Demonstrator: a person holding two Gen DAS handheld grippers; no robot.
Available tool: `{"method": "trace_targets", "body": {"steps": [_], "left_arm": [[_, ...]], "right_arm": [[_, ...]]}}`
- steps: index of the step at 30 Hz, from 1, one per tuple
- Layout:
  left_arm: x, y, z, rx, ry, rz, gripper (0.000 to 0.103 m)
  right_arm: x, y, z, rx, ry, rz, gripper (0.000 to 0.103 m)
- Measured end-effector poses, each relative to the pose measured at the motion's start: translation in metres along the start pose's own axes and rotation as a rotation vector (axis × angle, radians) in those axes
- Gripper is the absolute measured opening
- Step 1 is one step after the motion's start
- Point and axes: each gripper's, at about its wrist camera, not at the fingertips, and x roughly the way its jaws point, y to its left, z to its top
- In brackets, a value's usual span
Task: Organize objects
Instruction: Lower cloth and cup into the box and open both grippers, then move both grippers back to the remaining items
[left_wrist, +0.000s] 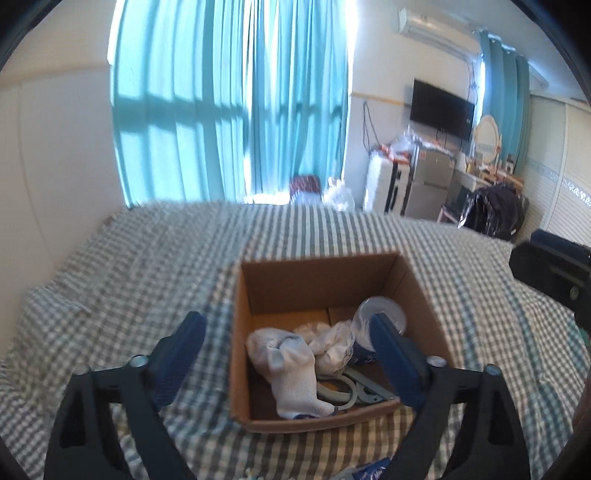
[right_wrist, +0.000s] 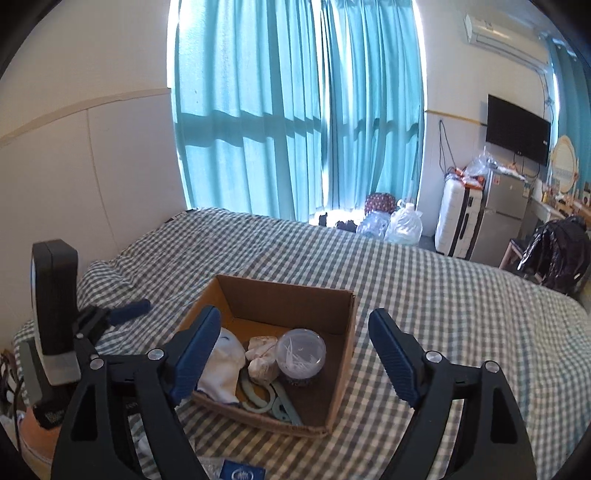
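I have both tools spread apart and empty, the left tool (left_wrist: 288, 354) and right tool (right_wrist: 295, 354) hovering over the cardboard box (right_wrist: 334, 295) on the bed (right_wrist: 443, 295), where the sock (left_wrist: 291, 373), scissors (right_wrist: 275, 400) and plastic jar (right_wrist: 301, 354) sit gathered so nothing strays.

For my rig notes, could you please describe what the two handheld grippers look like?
Both match: the left gripper and right gripper have black angular frames with triangular cut-outs, silver round bolts at the joints, and two dark blue ribbed finger pads. No sleeves are visible.
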Motion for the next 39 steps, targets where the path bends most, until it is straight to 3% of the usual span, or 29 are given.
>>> {"method": "trace_targets", "body": {"steps": [8,13,17,22,29,34,39], "left_arm": [[-0.073,0.005,0.001,0.002,-0.066,0.011,0.103],[-0.093,0.016,-0.009,-0.018,-0.066,0.026,0.103],[-0.099,0.029,-0.026,-0.045,-0.048,0.040,0.103],[-0.084,0.047,-0.057,-0.109,0.012,0.085,0.103],[-0.042,0.058,-0.111,-0.164,0.106,0.143,0.103],[0.002,0.052,-0.152,-0.109,0.230,0.115,0.101],[0.021,0.042,-0.181,-0.091,0.316,0.059,0.096]], "right_arm": [[-0.074,0.012,-0.004,-0.034,-0.034,-0.049,0.093],[-0.098,0.016,-0.014,-0.033,-0.040,-0.061,0.103],[-0.104,0.016,-0.028,-0.020,-0.035,-0.065,0.103],[-0.083,0.017,-0.057,0.001,0.021,-0.055,0.103],[-0.016,0.018,-0.104,0.033,0.160,-0.019,0.103],[0.028,0.027,-0.142,0.031,0.245,0.023,0.103],[0.061,0.034,-0.181,0.022,0.351,0.050,0.103]]}}
